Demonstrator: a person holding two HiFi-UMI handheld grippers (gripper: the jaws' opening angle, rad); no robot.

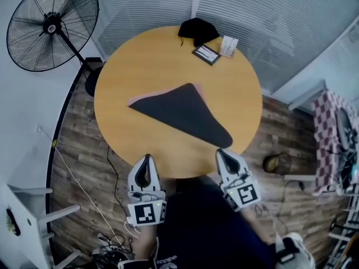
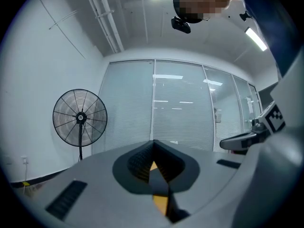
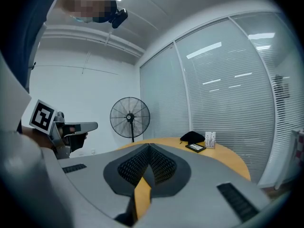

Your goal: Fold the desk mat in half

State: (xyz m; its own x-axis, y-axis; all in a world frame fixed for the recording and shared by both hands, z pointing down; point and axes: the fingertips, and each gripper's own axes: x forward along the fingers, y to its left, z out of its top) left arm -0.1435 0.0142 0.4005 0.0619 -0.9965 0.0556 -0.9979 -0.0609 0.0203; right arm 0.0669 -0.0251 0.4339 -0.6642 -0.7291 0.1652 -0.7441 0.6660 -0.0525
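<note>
The desk mat [image 1: 182, 112] lies in the middle of the round wooden table [image 1: 140, 60], dark side up, doubled over into a rough triangle with a pink edge [image 1: 147, 97] showing along its left side. My left gripper [image 1: 147, 159] is at the table's near edge, left of the mat's near corner, shut and holding nothing; its jaws [image 2: 153, 146] meet in the left gripper view. My right gripper [image 1: 220, 152] sits just below the mat's near right corner, also shut on nothing [image 3: 148, 148]. Neither touches the mat.
At the table's far side lie a black cloth lump [image 1: 197, 31], a small dark flat box [image 1: 206, 54] and a white card [image 1: 228, 45]. A standing fan [image 1: 51, 26] is at the far left. Cables trail on the wooden floor [image 1: 106, 245].
</note>
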